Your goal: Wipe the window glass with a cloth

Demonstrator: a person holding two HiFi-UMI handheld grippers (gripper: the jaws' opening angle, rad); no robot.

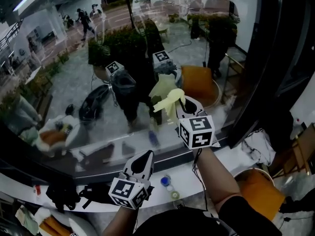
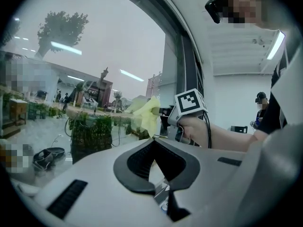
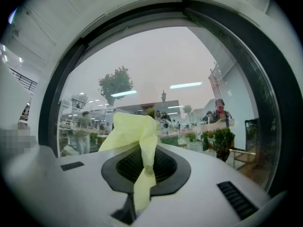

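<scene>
Pinching a yellow cloth [image 1: 166,95], the right gripper [image 1: 179,103] is raised to the window glass [image 1: 74,82], about midway along the pane and well above the white sill [image 1: 216,167]. Its jaws are closed on the cloth: in the right gripper view a narrow strip of the cloth [image 3: 137,136] runs down between the black pads of the right gripper [image 3: 144,150], and the rest bunches above the tips in a loose crumpled peak. The cloth lies at the glass [image 3: 165,70], beside its own reflection, but whether it actually touches cannot be told.

The left gripper [image 1: 146,156] hangs lower, near the sill's near edge, pointing toward the pane. In the left gripper view the jaws of the left gripper [image 2: 154,143] are drawn together at the tips with nothing between them. Beyond them that view shows the cloth [image 2: 149,115], the right gripper [image 2: 182,119] and the hand [image 2: 199,131] holding it.

Two small caps [image 1: 167,186], one blue and one green, lie on the sill between the grippers.
</scene>
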